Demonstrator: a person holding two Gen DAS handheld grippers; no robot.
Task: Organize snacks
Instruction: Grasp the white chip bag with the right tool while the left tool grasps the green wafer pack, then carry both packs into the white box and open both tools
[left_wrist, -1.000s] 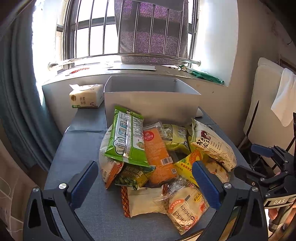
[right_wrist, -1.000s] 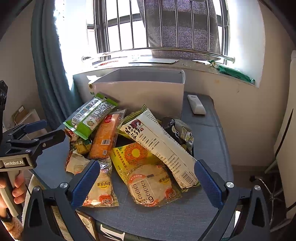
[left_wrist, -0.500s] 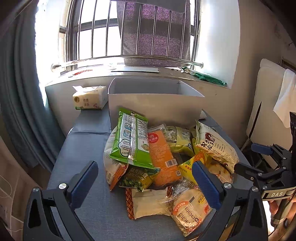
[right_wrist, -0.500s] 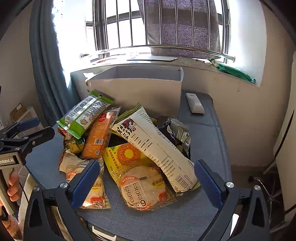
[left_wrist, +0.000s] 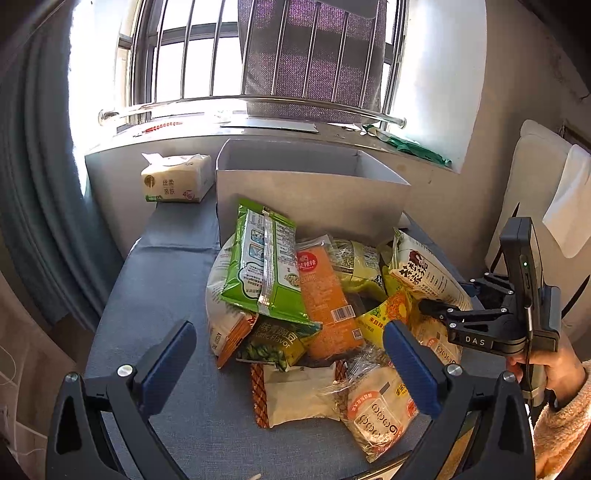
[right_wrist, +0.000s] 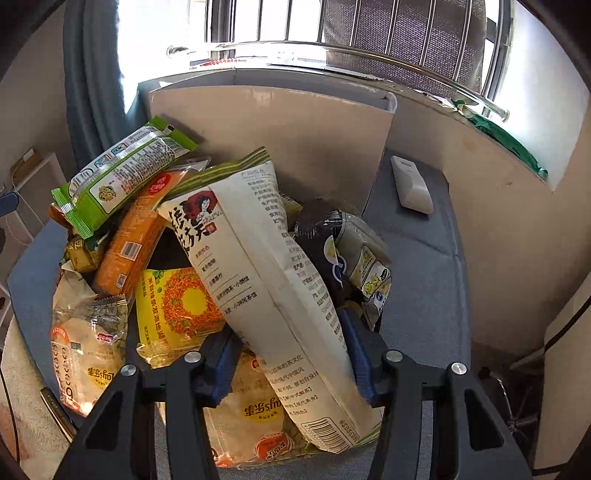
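While snacks (left_wrist: 317, 306) lie outside, grey box (left_wrist: 310, 199) stands open.

A heap of snack packets lies mid-desk (left_wrist: 155, 295), just before the open grey box (left_wrist: 310, 199) at the far edge. A green packet (left_wrist: 264, 266) tops the heap, an orange one (left_wrist: 327, 302) beside it. The long white bag (right_wrist: 266, 280) lies tilted over a yellow packet (right_wrist: 177, 306), between the right hand-held gripper (right_wrist: 291, 362) pads.
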